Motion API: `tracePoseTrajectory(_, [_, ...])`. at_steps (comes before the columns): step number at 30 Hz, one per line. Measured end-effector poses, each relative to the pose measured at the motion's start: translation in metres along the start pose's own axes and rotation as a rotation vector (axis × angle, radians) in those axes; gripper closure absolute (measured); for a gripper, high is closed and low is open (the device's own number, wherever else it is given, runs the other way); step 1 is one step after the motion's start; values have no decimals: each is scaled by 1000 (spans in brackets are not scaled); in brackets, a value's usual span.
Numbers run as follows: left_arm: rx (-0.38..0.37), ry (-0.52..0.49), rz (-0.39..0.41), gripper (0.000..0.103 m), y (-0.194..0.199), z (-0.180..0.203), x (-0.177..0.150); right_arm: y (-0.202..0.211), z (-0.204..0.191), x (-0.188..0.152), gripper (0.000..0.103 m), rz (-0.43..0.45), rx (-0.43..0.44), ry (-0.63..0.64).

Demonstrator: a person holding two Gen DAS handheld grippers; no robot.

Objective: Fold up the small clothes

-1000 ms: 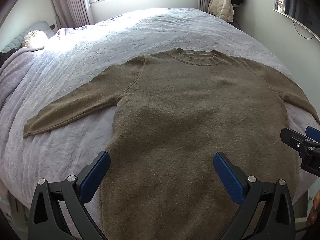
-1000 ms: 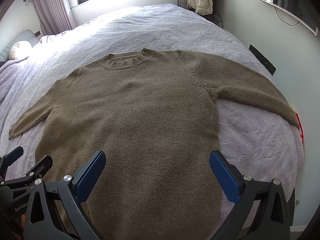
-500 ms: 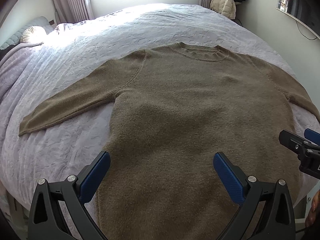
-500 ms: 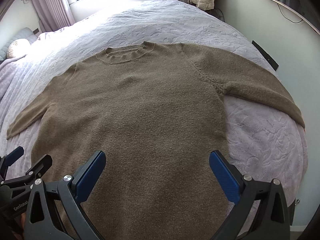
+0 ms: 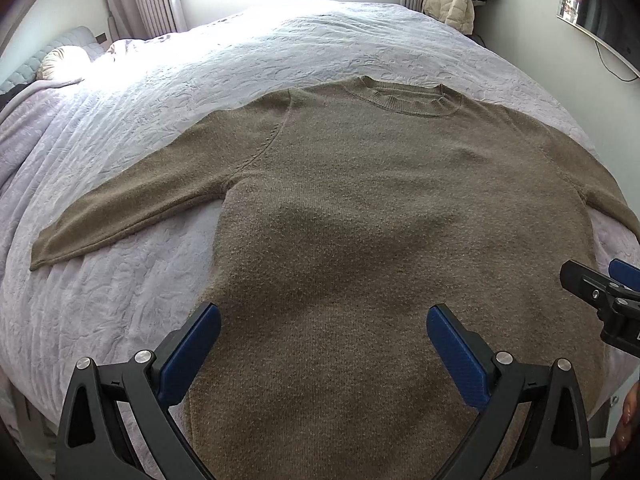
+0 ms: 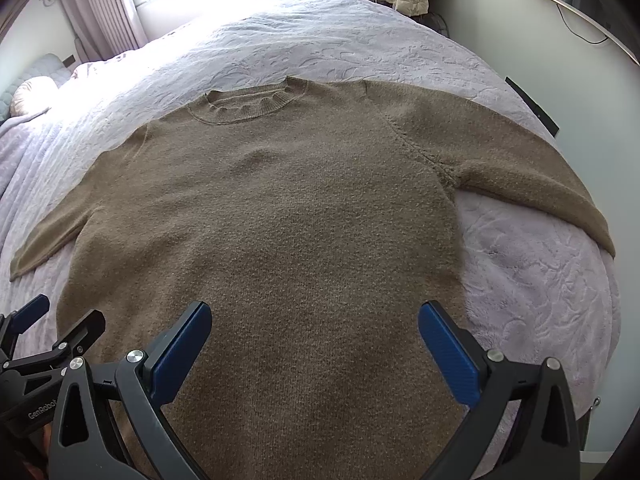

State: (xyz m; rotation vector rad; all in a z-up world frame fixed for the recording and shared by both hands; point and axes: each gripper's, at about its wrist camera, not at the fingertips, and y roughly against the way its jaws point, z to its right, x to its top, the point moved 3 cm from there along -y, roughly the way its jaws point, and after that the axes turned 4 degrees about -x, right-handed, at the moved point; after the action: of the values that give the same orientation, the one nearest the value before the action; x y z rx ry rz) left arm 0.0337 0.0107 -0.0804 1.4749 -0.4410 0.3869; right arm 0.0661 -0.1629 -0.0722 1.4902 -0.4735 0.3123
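A: How does the sweater (image 5: 400, 216) look?
B: Olive-brown knit, flat and face up on the bed (image 5: 192, 80), both sleeves spread, ribbed collar at the far side.
A: And the grippers?
B: Left gripper (image 5: 323, 332) and right gripper (image 6: 314, 330) hang over the sweater's hem, jaws wide, empty. "GenRobot" is printed on the left one.

Fuzzy matt knit sweater (image 5: 380, 220) on an embossed cloth bedspread (image 5: 120, 280) — blue fingers (image 5: 192, 352) (textured plastic).
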Motion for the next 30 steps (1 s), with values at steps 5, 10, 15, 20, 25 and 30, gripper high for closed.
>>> tracePoseTrajectory(5, [-6,0,-3,0,-3,0,2,-3,-1,0,0,-6,0,1])
tracePoseTrajectory(10, [-14,-1,-6,0,-6,0,3,-5,-3,2,0,-5,-2,6])
tracePoseTrajectory(15, [-23,-1,-9,0,-10,-1,4,-8,-5,2,0,-5,14,3])
tracePoseTrajectory(20, [-36,-1,-2,0,-12,-2,6,-9,-7,4,0,5,23,9])
tracePoseTrajectory(25, [-54,20,-9,0,-15,-8,8,-7,-14,5,0,33,13,40])
tracePoseTrajectory(30, [-64,22,-8,0,-17,-11,7,-5,-18,7,0,47,18,41])
